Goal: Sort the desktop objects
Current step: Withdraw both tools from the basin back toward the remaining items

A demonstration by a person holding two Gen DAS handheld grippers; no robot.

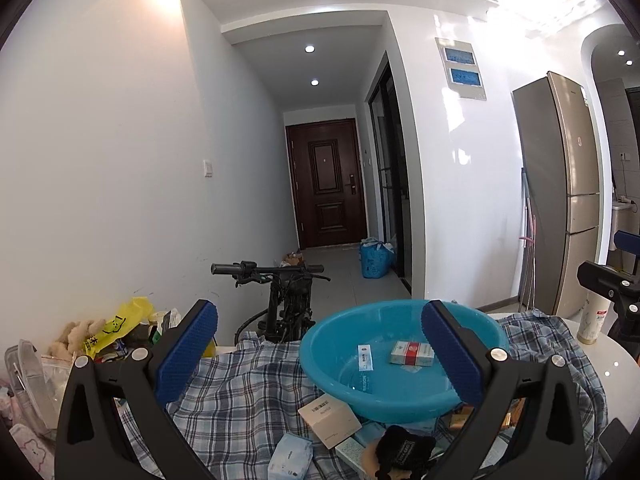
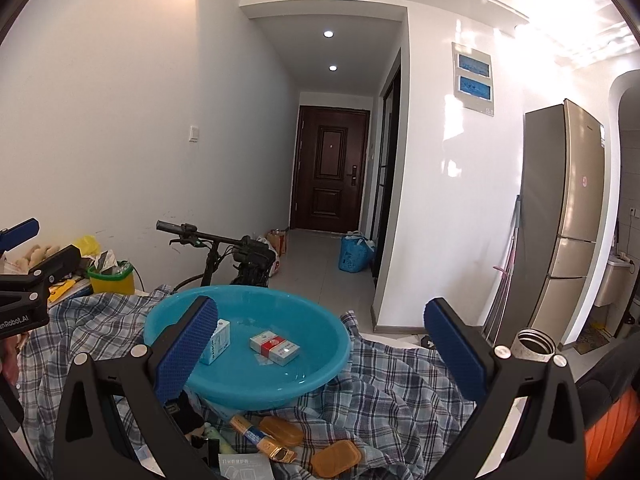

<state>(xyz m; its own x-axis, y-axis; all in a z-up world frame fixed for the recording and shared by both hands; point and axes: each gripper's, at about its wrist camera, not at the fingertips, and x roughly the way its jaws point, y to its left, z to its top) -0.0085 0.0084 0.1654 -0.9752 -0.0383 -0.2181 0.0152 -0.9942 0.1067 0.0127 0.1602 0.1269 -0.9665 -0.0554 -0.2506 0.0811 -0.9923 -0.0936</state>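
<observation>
Clutter (image 1: 120, 332) heaped at far left against white wall, then plaid cloth (image 1: 240, 392) over the table carrying blue basin (image 1: 344, 344) with red-white pack (image 1: 412, 354) inside, left gripper (image 1: 320, 354) and right gripper (image 2: 322, 350) both spread empty, fridge (image 1: 560, 184) standing rightmost.

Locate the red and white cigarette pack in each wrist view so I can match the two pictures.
Left wrist view: the red and white cigarette pack lies flat in the round blue plastic basin, right of centre, beside the right finger.
Right wrist view: the same pack lies near the middle of the basin, between the fingers.
Shared landmark: the dark brown entrance door down the hallway.
</observation>
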